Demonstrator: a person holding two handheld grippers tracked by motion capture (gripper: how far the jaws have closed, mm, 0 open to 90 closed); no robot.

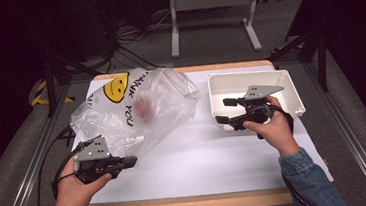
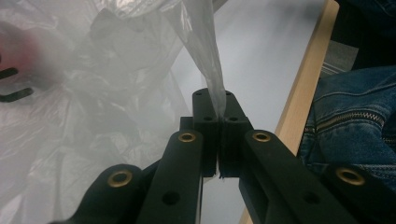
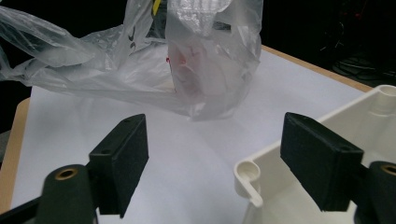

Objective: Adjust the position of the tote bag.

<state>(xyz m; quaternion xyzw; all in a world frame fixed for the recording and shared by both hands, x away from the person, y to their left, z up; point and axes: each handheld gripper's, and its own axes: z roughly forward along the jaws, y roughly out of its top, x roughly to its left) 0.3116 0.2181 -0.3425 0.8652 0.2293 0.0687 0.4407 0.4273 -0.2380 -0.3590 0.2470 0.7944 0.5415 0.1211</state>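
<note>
The bag [image 1: 136, 107], a clear plastic carrier printed with a yellow smiley face and black lettering, lies on the white sheet [image 1: 201, 156] covering the table [image 1: 180, 205]. In the high view the bag occupies the 10 o'clock area of the sheet, crumpled and partly puffed up. A blurred reddish item [image 1: 143, 106] shows through the film near the bag's middle; its identity cannot be told.

The left gripper [image 1: 131, 161] sits at the 8 o'clock position, held in the left hand [image 1: 80, 184]. Its jaws are pressed together on a gathered strip of the bag's film. The left gripper view confirms this: the strip rises from between the closed pads [image 2: 205, 109] and widens into the body of the bag [image 2: 93, 93] at 10 o'clock. The table's wooden edge [image 2: 303, 88] runs along the right of that view, with a denim sleeve [image 2: 355, 116] beyond it.

The right gripper [image 1: 226, 110] is held in the right hand [image 1: 271, 125] at 3 o'clock, over the near left corner of the tray [image 1: 296, 98]. Its jaws stand wide apart and hold nothing. In the right gripper view the right pad [image 3: 320, 158] hangs above the tray's corner [image 3: 247, 177], the left pad [image 3: 121, 158] above the bare sheet [image 3: 187, 154]. The bag [image 3: 205, 60] lies at 12 o'clock in that view, well apart from these jaws.

The tray, white and shallow, rests at 2 o'clock on the sheet.
</note>
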